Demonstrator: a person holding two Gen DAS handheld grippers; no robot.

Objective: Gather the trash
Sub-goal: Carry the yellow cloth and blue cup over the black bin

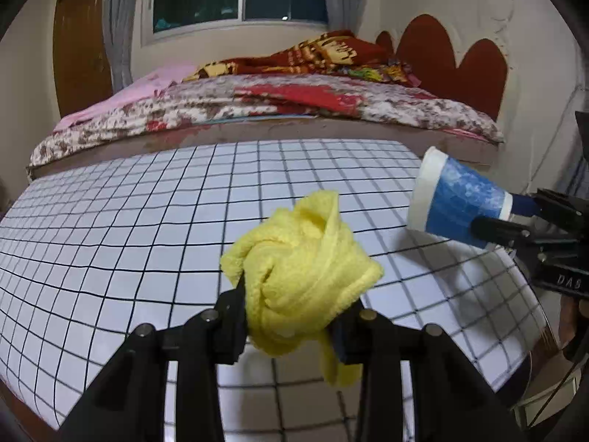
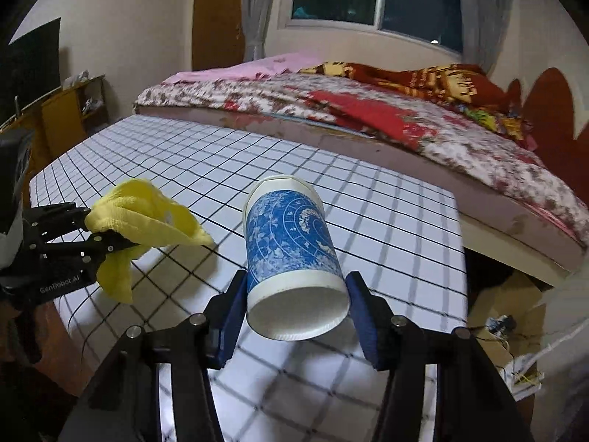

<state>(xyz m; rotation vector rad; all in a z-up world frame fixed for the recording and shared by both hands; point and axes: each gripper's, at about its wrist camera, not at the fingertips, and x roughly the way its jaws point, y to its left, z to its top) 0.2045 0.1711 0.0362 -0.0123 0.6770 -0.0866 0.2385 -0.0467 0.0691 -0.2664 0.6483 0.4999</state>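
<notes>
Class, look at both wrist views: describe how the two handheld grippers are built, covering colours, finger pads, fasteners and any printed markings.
Both are black linkage frames joined by round silver pins. The left gripper has black finger pads and white "GenRobot.AI" lettering on its side, seen from the right wrist. The right gripper has blue finger pads. No sleeves or cables on them show.

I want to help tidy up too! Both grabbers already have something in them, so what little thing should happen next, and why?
Probably carry both away toward a bin, which no view shows. The left gripper pinches the crumpled yellow cloth, and the right gripper holds the blue-and-white paper cup lifted off the checkered table. Nothing else lies on the visible tabletop, so there is nothing more to pick up here.
</notes>
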